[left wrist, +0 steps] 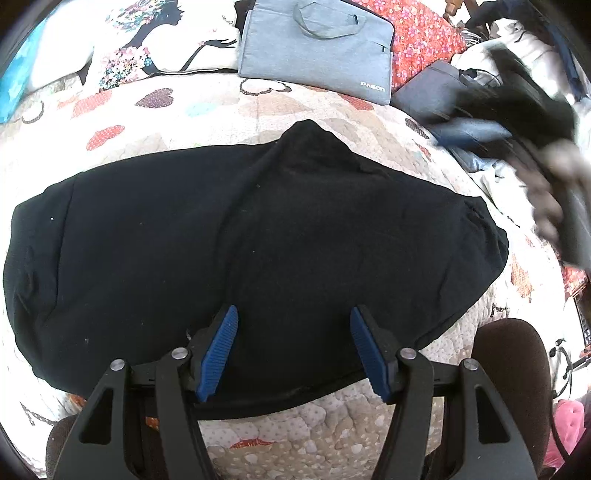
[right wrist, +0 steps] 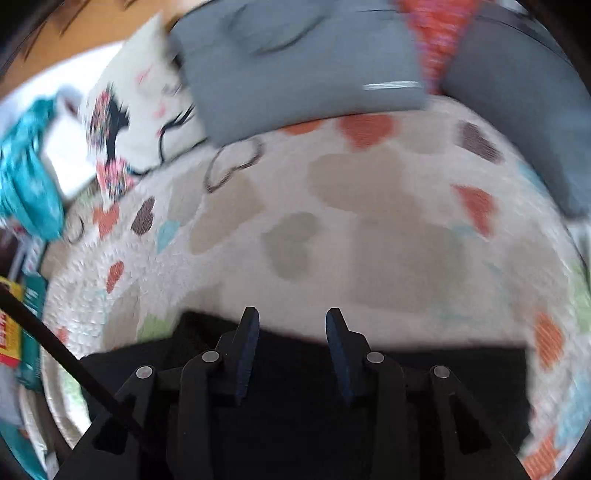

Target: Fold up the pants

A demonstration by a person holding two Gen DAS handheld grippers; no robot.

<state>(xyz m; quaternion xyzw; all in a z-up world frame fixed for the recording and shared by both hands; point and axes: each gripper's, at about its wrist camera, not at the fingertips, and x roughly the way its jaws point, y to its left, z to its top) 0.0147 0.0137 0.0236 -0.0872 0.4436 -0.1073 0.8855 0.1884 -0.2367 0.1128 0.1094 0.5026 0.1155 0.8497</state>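
Black pants (left wrist: pixel 240 240) lie flat and folded over on a heart-patterned quilt (left wrist: pixel 184 110). A pointed corner of the pants sticks up at their far edge. My left gripper (left wrist: pixel 293 310) hovers over the near edge of the pants. Its blue pads (left wrist: pixel 218 354) stand wide apart with nothing between them. At the right edge of the left wrist view a blurred hand (left wrist: pixel 554 177) carries the other gripper. In the blurred right wrist view my right gripper (right wrist: pixel 291 312) is open and empty. It sits over the far edge of the pants (right wrist: pixel 424 373), with bare quilt (right wrist: pixel 369 221) beyond.
A light grey laptop bag (left wrist: pixel 317 44) and a darker grey bag (left wrist: pixel 432 92) lie at the far side of the bed. A printed pillow (left wrist: pixel 147 44) is at the far left and red floral fabric (left wrist: pixel 417 33) at the far right. A brown chair (left wrist: pixel 509 369) stands near right.
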